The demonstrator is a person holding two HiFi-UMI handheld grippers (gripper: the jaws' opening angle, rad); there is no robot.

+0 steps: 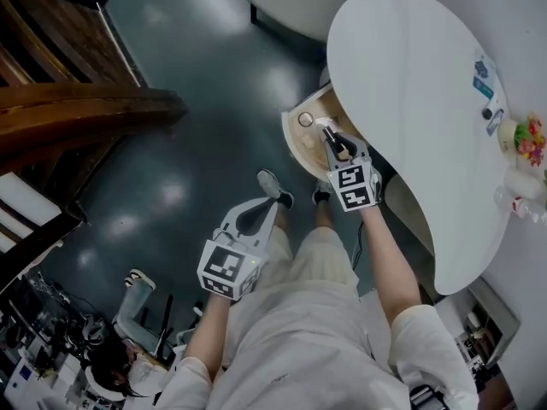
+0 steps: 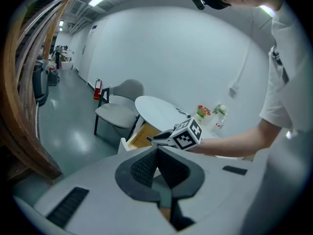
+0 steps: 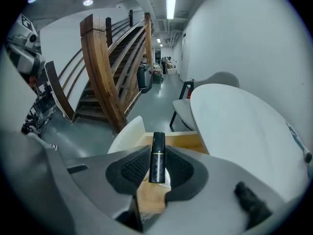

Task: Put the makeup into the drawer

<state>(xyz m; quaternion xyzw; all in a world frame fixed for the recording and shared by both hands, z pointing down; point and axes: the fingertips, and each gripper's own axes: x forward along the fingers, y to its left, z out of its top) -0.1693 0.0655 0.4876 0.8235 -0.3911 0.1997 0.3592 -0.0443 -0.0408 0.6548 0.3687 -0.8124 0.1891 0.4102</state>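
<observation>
A black makeup tube with a thin gold band stands between the pads of my right gripper, which is shut on it. In the head view that gripper hangs over the open wooden drawer under the white table. The drawer's light wood inside and its white front lie just beyond the tube. My left gripper is shut with nothing in it, low over the person's legs and left of the drawer. Its pads meet, and the right gripper's marker cube shows beyond them.
A small pot of flowers, pale bottles and cards sit at the table's far right edge. A grey chair stands behind the table. A wooden staircase rises on the left. Glossy dark floor surrounds the drawer.
</observation>
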